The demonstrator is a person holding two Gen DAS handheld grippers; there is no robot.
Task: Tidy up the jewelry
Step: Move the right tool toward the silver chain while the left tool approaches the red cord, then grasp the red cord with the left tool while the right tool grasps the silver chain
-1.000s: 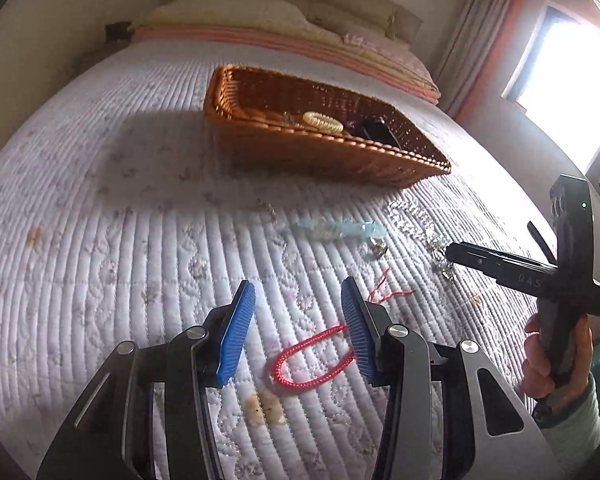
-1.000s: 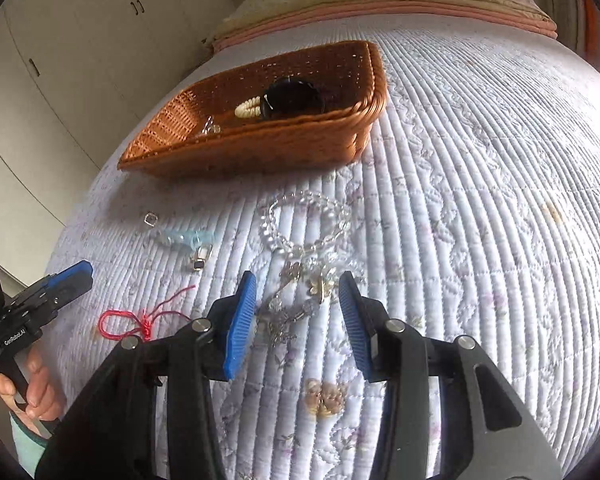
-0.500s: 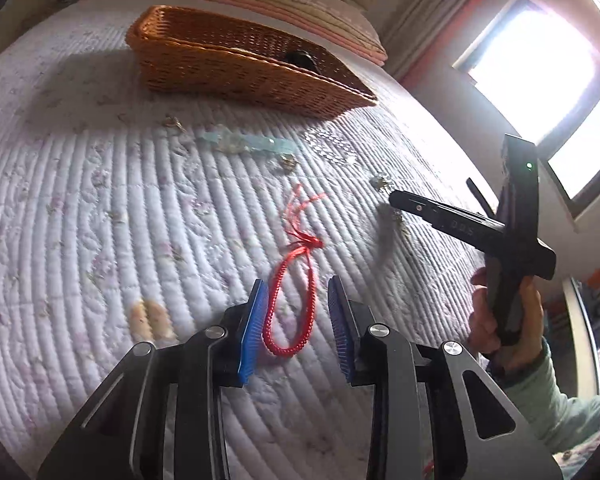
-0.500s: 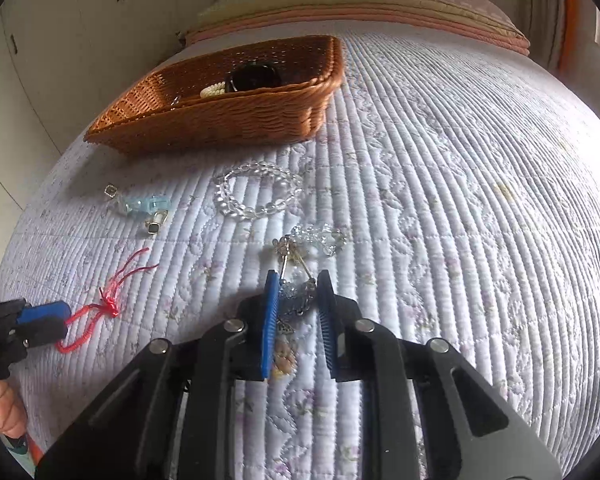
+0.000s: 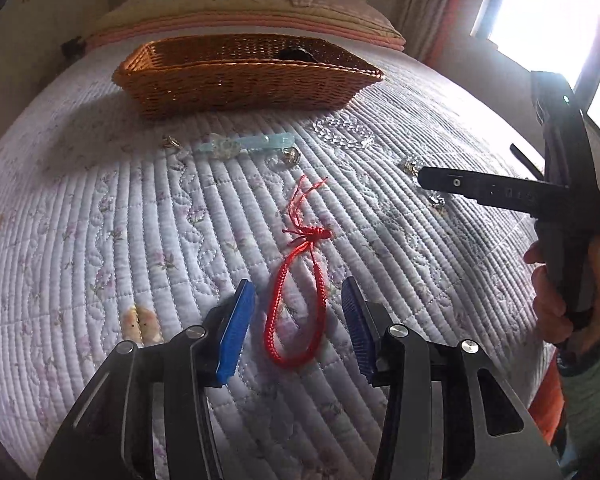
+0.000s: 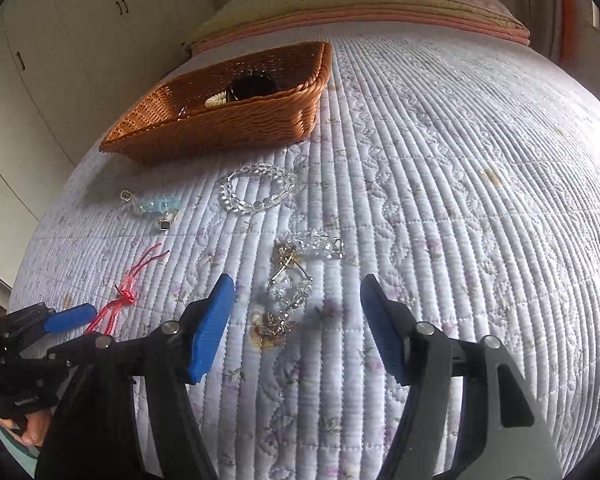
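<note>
Bedroom setting: quilted white bedspread (image 6: 440,168) is serving as the work surface, with pillows at the head and a window glaring at the right of the left wrist view. Wicker basket (image 5: 240,74) is sitting toward the head of the bed and already holding a dark round item (image 6: 254,86) and a cream beaded piece (image 6: 216,101); remaining jewelry is lying loose on the quilt in front of it.

Change noted: half a second ago both tongs were narrowed around their targets; now both are standing spread again, and nothing is being carried. Judgement: either two grasps are being re-set or the closures missed, so neither piece is progressing toward the basket yet.

Left gripper (image 5: 296,326): jaws released, straddling the lower loop of the red cord bracelet (image 5: 296,312), which is lying flat on the quilt between the pads, knot and tassel pointing away toward the basket.

Right gripper (image 6: 296,328): jaws released wide, framing the tangled gold-and-crystal cluster (image 6: 290,284), which is resting on the quilt just ahead of the pads, apparently not touching either.

Still loose farther out: clear bead bracelet (image 6: 256,192), pale blue crystal piece (image 6: 156,205), small square-faced metal piece (image 6: 167,222).
</note>
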